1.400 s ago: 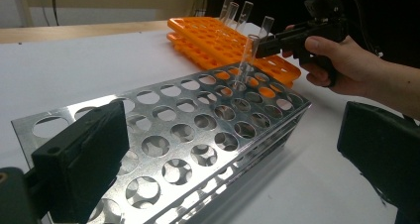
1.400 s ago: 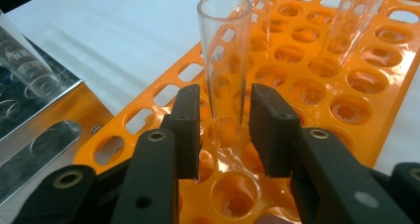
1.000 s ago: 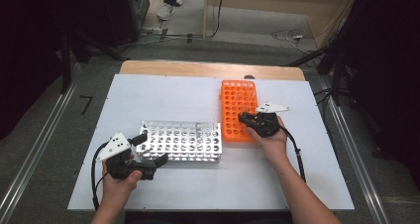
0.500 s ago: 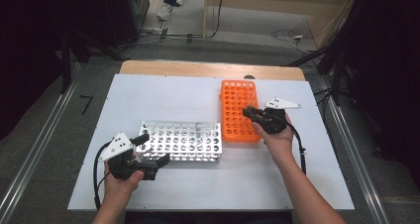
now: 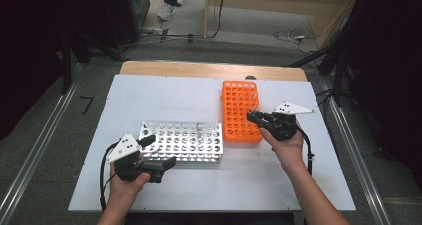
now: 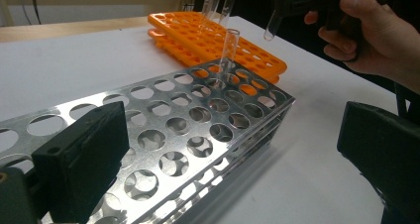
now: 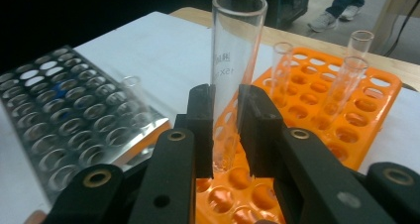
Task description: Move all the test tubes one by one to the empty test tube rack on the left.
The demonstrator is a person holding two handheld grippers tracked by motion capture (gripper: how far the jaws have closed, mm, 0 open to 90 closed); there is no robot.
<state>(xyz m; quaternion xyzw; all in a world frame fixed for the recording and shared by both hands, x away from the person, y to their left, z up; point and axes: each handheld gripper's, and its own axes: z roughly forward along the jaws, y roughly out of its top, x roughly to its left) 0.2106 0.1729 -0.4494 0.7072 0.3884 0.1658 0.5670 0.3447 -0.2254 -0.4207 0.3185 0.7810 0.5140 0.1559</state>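
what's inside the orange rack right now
Three clear tubes stand at the far end of the orange rack. Most other holes look empty; the right gripper hides a few near ones.

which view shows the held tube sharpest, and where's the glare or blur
Right gripper view: the glass tube in the right gripper is crisp, its print readable; the gripper's own near parts go soft. Left gripper view: bright sheen on the metal rack, jaws blurred. High view: soft, dark surroundings, tube barely visible.

Plastic rack (image 5: 240, 111) right of metal rack (image 5: 182, 142), both on table (image 5: 164, 98).
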